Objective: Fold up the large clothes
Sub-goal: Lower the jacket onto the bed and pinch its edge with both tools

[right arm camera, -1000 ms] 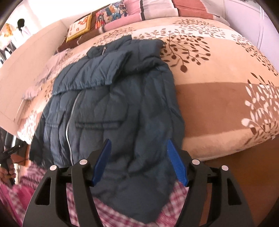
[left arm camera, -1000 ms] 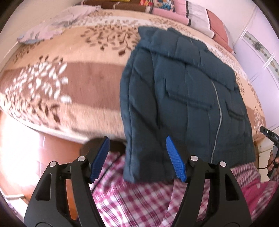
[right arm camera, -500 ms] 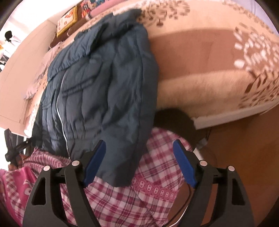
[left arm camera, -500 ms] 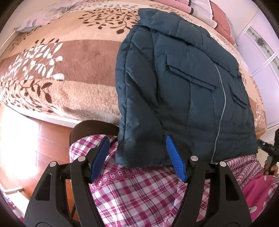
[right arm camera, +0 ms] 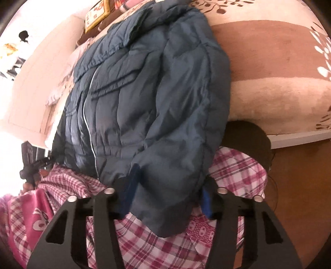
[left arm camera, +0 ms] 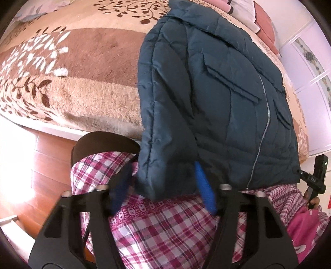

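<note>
Covering the bed [left arm camera: 86, 99], a tan leaf-patterned blanket bears the dark blue quilted jacket [left arm camera: 217, 99], whose hem overhangs the bed's near edge above a pink plaid garment [left arm camera: 165, 227]. The left gripper [left arm camera: 163, 186] and the right gripper [right arm camera: 167, 190] have just been closing, each half-shut around a hem corner. Only the right view shows cushions [right arm camera: 97, 18] beyond the jacket.

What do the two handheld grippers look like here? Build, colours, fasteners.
Both match. The left gripper and right gripper each have two matte black plastic arms with cut-out windows, silver round fasteners near the finger bases, and blue pads on the inner finger faces. No cables or markings show on them. The person wears pink-and-white checked clothing.
</note>
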Demonstrator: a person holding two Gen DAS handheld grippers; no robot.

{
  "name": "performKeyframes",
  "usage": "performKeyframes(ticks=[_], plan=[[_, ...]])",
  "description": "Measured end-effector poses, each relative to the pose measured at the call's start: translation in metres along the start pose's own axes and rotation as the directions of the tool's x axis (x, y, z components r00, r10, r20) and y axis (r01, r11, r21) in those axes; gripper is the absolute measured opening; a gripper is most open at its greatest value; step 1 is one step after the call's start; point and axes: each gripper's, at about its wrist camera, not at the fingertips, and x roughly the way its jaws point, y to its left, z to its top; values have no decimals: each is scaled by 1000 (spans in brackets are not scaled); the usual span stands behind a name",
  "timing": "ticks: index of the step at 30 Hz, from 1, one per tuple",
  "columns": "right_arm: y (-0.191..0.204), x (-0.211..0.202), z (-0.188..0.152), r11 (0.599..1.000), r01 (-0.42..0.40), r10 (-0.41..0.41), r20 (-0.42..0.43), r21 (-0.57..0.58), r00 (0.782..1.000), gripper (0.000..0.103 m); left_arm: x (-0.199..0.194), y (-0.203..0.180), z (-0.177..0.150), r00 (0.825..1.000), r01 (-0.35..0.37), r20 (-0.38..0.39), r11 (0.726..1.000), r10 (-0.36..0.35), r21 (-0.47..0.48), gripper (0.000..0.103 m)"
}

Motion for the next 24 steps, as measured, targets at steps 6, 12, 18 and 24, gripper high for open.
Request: performKeyframes(ticks=[6,12,18,24], plan=[[1,-7,-1,993,-112,111,41,29,993,16,-11,-4,-1,998,24,48,999,-26,31,11],[4,-42,8,963,-262,247,181,66,952,14,-52,-16,12,978,96,181,995,-101,34,10],[13,-87,30,921,-386,350,325,49,879,14,-109,-20,34,919,185,353,983,-174,3,10],[11,-127,35,896,-443,381,436,45,815,14,-158,-19,47,855,239,473,971,-212,3,10]])
